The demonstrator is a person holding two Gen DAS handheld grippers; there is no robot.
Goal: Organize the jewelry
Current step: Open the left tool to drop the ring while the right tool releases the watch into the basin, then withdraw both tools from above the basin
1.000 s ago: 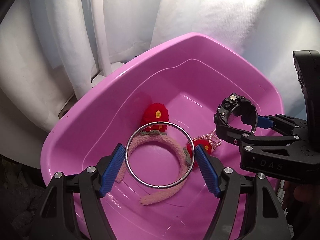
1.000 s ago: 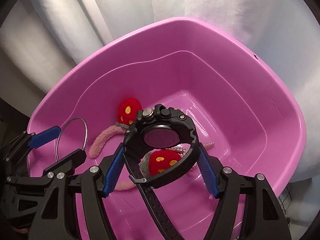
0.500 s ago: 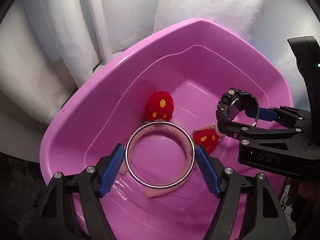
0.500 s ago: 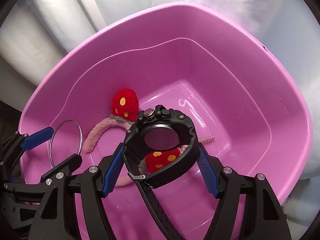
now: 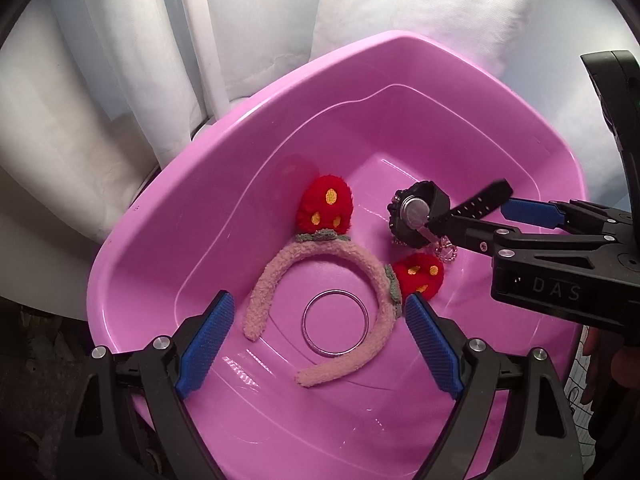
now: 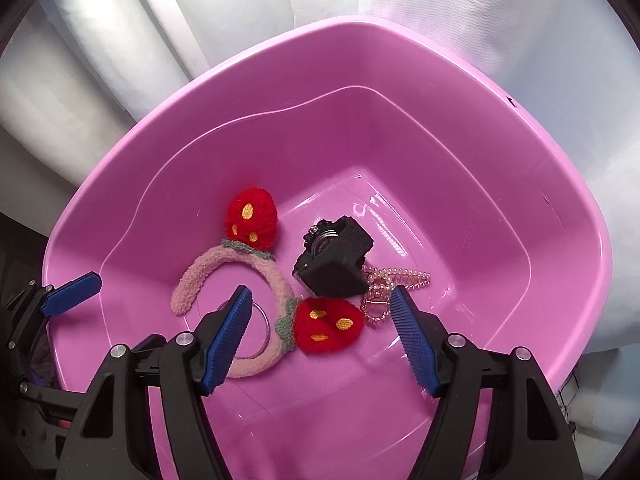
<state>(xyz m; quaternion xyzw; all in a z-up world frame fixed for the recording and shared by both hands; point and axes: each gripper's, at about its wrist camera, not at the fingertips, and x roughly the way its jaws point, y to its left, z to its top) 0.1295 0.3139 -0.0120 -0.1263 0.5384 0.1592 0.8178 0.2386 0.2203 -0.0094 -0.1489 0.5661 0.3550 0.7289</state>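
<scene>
A pink basin [image 5: 168, 184] [image 6: 560, 184] holds the jewelry. A silver bangle [image 5: 335, 323] lies on its floor inside the arc of a fuzzy pink headband [image 5: 276, 276] [image 6: 192, 276] with red strawberry ears. A black watch [image 5: 418, 216] [image 6: 336, 264] lies beside a pearl clip [image 6: 394, 280]. My left gripper [image 5: 316, 340] is open and empty above the bangle. My right gripper [image 6: 324, 336] is open and empty above the watch; it also shows at the right of the left wrist view [image 5: 532, 210]. The bangle [image 6: 262, 320] is partly hidden behind my right gripper's left finger.
White cloth [image 5: 120, 80] [image 6: 480, 8] surrounds the basin. The left gripper's blue finger pad [image 6: 72, 294] shows at the basin's left rim in the right wrist view.
Both grippers opened. The bangle dropped from the left gripper to the basin floor inside the headband. The watch dropped from the right gripper and lies beside the pearl clip.
</scene>
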